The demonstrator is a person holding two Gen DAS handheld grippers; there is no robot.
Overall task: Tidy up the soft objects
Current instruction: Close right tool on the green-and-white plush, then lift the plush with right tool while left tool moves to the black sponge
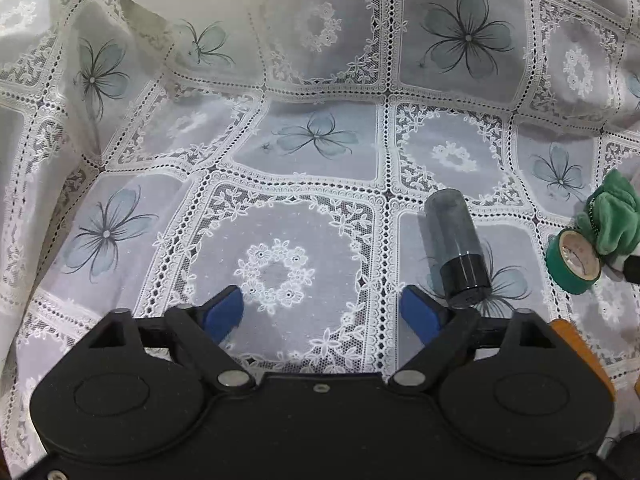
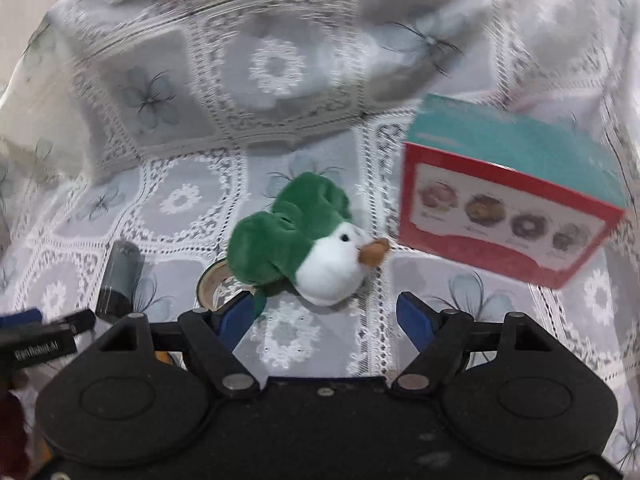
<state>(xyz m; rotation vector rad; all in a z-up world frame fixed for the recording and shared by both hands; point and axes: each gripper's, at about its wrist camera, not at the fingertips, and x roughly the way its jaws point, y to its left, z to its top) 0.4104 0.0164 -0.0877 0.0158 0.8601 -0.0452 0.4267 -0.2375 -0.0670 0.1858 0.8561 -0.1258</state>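
Both grippers tilt steeply down toward the lace-covered counter (image 1: 312, 152). The left gripper (image 1: 322, 314) hangs with its blue fingers (image 1: 222, 314) spread wide over bare cloth, nothing between them. The right gripper (image 2: 326, 316) also stands open and holds nothing, its pads apart just short of the plush toy (image 2: 298, 236). That toy, a green-bodied bird with a white face and tan beak, lies on its side near the middle of the counter; its long axis runs slantwise, beak toward the doughnut box (image 2: 508, 204) that stands close by, green rear toward the far cloth. Its body rests partly over a roll of green tape (image 2: 216, 286). A dark cylinder bottle (image 1: 456, 248) lies on its side just beyond the left gripper's right finger, black cap nearest the camera
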